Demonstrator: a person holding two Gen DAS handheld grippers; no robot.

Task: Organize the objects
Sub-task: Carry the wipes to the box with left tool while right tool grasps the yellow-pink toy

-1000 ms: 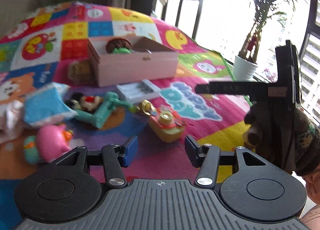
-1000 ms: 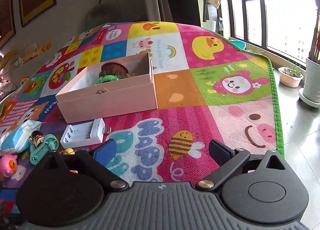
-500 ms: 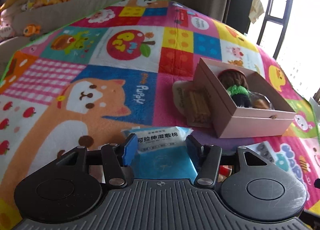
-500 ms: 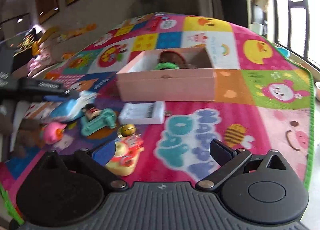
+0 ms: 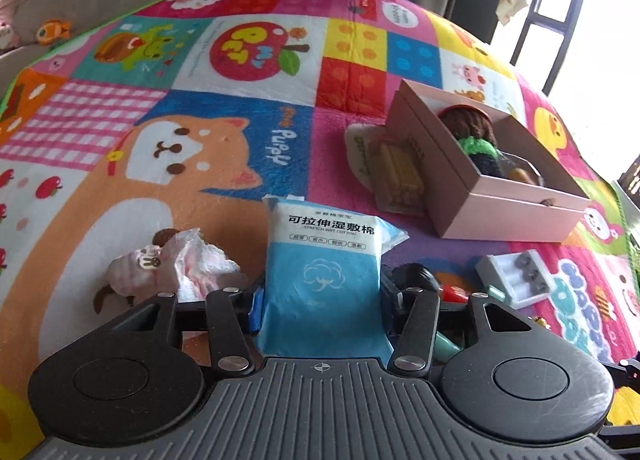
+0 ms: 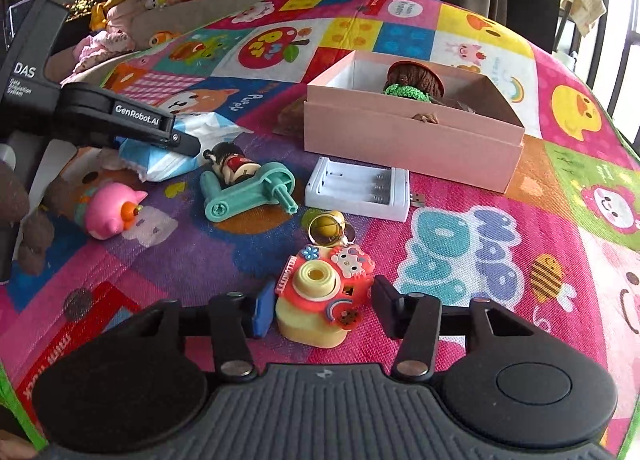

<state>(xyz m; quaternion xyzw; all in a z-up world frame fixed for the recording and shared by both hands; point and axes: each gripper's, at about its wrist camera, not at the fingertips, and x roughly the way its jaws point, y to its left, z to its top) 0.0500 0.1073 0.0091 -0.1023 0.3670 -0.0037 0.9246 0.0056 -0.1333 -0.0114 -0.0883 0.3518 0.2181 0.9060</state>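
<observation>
Blue cotton pack: between my left tongs, closing on it, mid-mat. Toy camera: between my right tongs, closing, not yet gripped, near the mat's front edge.

From the left wrist I lose the near end of the blue cotton pack under the gripper body, so I cannot tell if the closing jaws press its sides. The dark figure and teal toy just right of it are mostly hidden behind the right finger. The packet of yellow sticks is partly covered by the pink box, whose wall hides the lower part of the knitted doll.

From the right wrist, the toy camera sits between closing jaws; contact at its right side I cannot judge. The plush at left is cut by the frame edge. The far shelf clutter is too small to tell.
</observation>
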